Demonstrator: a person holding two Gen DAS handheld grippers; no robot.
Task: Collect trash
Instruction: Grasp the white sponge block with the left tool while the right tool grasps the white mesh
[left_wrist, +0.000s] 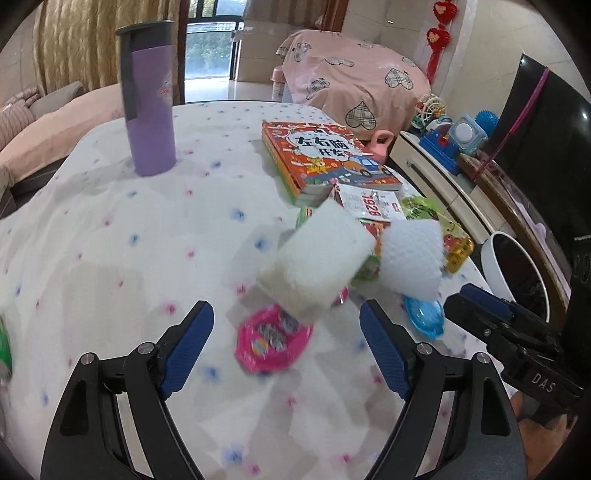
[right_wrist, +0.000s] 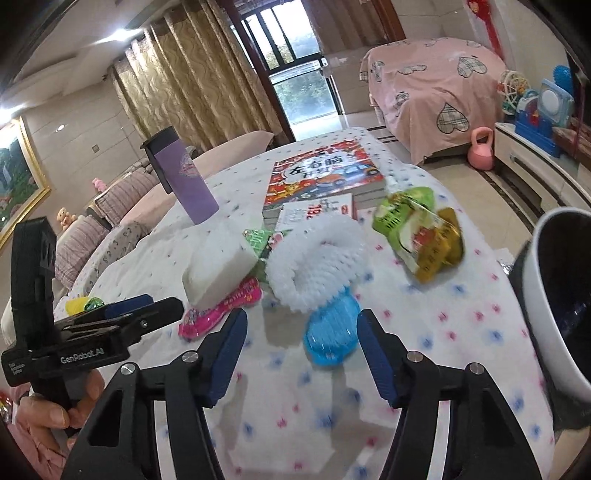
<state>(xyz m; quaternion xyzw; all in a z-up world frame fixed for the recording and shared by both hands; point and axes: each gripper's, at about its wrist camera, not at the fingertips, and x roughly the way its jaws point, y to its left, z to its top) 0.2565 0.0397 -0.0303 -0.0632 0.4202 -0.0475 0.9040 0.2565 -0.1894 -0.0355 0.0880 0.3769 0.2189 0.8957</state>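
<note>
I take the purple flask (left_wrist: 149, 99) as my landmark; it stands upright on the spotted surface (left_wrist: 110, 258), and everything else lies to its right. Far left of it, at the frame edge, a green scrap (left_wrist: 4, 343) is cut off and I cannot tell what it is. My left tool (left_wrist: 286, 334) stands wide with nothing between its blue pads, above a pink wrapper (left_wrist: 271, 341) that is blurred and partly hidden under a white foam block (left_wrist: 314, 262). Right of the flask lies a stack of orange picture books (left_wrist: 325, 158), its near corner covered by a white booklet (left_wrist: 369, 205). Further right, a white foam net (right_wrist: 317, 254) bulges over a blue plastic tray (right_wrist: 330, 338), covering the tray's far end. My right tool (right_wrist: 301, 349) is partly open, pads pressing on nothing, with the tray lying just ahead of its gap. Beyond, a green and yellow snack packet (right_wrist: 421, 236) is smeared by motion, its print unreadable. Farthest right of the flask, a white bin (right_wrist: 554, 332) with a dark liner is cropped by the frame, its inside too dark to read.
</note>
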